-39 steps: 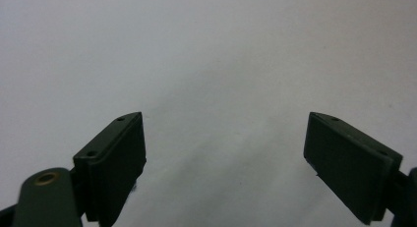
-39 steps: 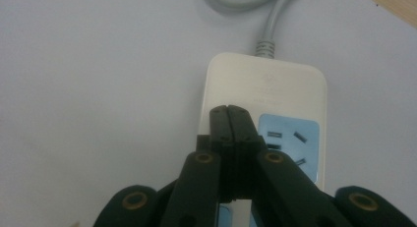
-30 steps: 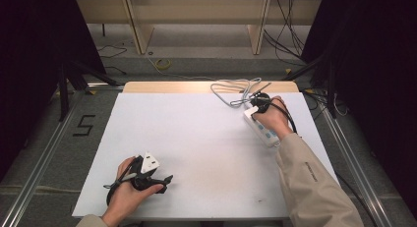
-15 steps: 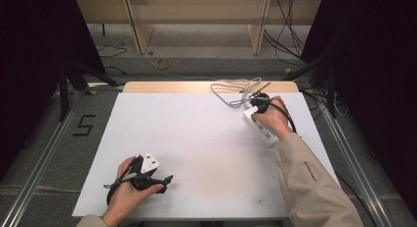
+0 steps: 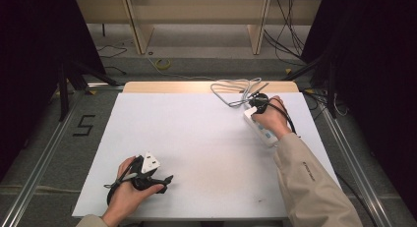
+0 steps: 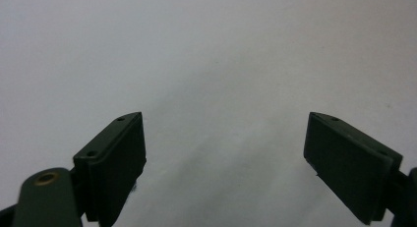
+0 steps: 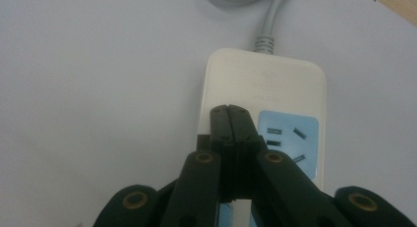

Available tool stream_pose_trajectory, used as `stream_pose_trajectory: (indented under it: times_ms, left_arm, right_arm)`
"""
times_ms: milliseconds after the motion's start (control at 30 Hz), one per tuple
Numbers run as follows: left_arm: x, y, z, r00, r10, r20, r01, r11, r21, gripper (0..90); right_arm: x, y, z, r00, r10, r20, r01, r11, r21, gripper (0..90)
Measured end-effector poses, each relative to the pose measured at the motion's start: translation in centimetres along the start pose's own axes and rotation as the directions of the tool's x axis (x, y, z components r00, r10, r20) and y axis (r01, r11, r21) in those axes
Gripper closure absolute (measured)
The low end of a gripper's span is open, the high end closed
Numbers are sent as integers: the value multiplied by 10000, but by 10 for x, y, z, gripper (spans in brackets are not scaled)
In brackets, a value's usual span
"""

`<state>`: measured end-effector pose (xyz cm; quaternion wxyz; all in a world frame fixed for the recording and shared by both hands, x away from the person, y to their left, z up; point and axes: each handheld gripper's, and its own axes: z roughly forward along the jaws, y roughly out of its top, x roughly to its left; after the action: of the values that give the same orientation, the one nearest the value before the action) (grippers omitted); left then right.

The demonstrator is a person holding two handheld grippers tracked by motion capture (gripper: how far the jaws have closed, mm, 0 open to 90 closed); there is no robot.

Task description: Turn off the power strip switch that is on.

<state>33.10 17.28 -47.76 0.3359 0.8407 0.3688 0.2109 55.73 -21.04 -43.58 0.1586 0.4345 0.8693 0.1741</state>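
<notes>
Left gripper [image 5: 164, 180] rests near the front left edge of the white counter [image 5: 196, 138], jaws spread wide with nothing between; right gripper [image 7: 229, 120], jaws pressed together, sits over the white power strip [image 7: 265, 104] at far right.

power strip [image 5: 261, 128] at table's [image 5: 206, 133] far right, under right gripper [image 5: 256, 103], left gripper [image 5: 164, 180] near-left

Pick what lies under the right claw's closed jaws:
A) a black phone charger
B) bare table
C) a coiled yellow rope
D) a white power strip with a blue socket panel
D: in the right gripper view the right claw sits jaws together over the white power strip, beside its blue socket panel.
</notes>
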Motion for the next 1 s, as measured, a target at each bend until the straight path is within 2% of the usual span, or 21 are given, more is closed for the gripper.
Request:
stream_pose_trajectory:
  times_ms: [267, 1000]
  left_arm:
    - [0, 0, 0, 10000, 6, 8, -6, 10000, -10, 156]
    - [0, 0, 0, 10000, 12, -7, -12, 10000, 28, 156]
  right_arm:
    - [2, 1, 1, 9999, -86, 132, 85, 9999, 103, 900]
    - [-1, -3, 0, 10000, 9, -95, -10, 9999, -142, 900]
